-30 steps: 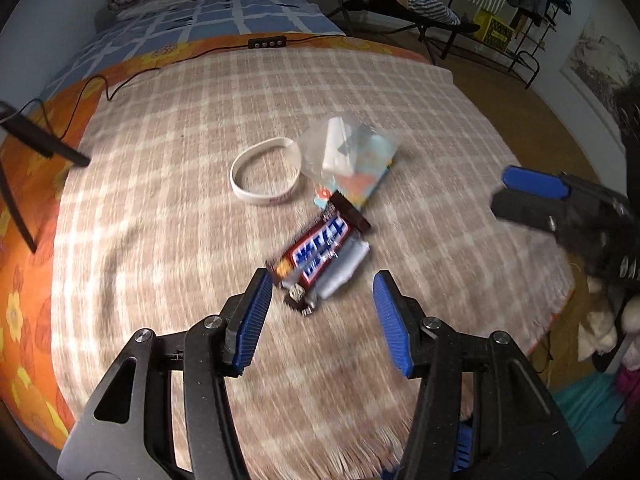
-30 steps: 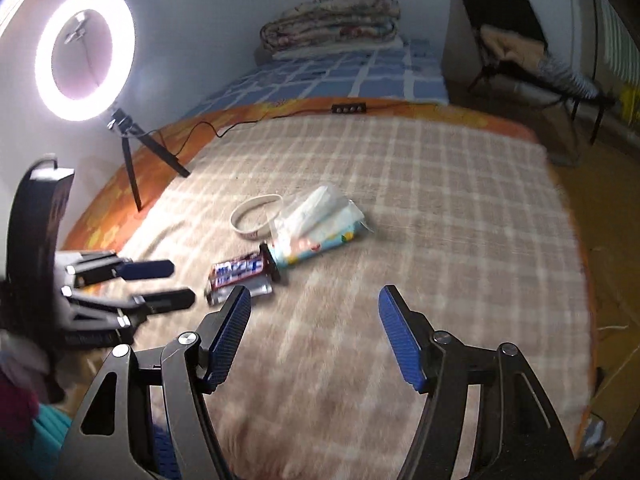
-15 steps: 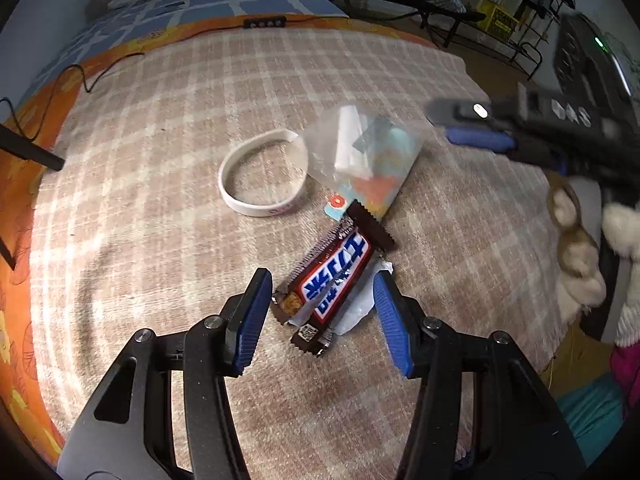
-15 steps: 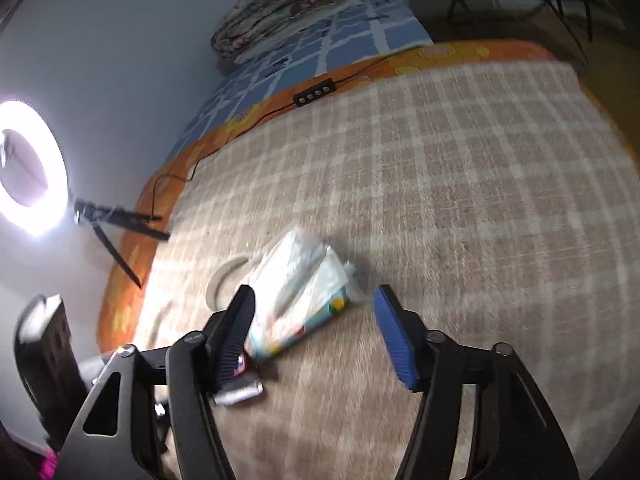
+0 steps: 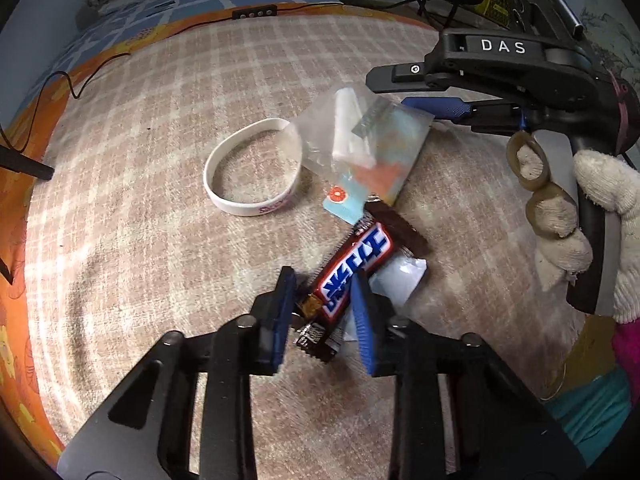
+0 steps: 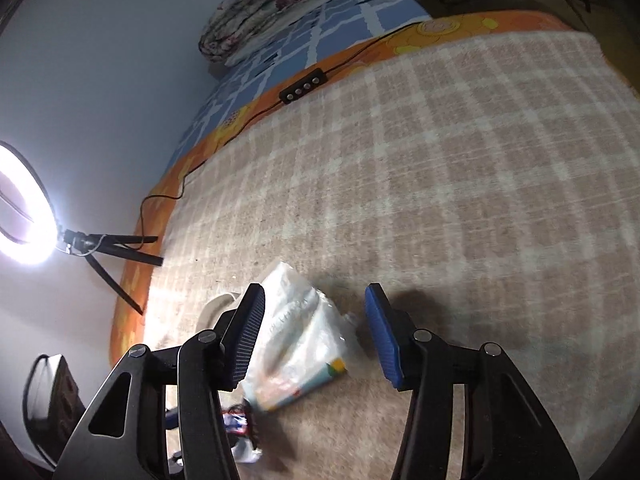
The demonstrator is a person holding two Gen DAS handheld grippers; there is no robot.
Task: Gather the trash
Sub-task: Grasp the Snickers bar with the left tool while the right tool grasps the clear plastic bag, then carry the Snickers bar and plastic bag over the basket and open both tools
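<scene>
A brown candy bar wrapper (image 5: 352,276) with blue letters lies on the checked blanket (image 5: 160,240), over a white scrap (image 5: 400,284). My left gripper (image 5: 324,316) has closed on the wrapper's near end. A clear plastic packet (image 5: 372,152) with a light-blue card lies just beyond. My right gripper (image 6: 314,336) is open, its jaws on either side of that packet (image 6: 300,340), low over the blanket. It shows in the left wrist view (image 5: 436,106) at the packet's right edge.
A white wristband (image 5: 252,172) lies left of the packet. A ring light on a tripod (image 6: 24,208) stands at the blanket's left edge. A cable with a black remote (image 6: 302,88) runs along the far edge. A folded quilt (image 6: 272,4) lies beyond.
My left gripper has moved forward and closed its jaws on the candy wrapper. My right gripper has come down over the plastic packet, still open.
</scene>
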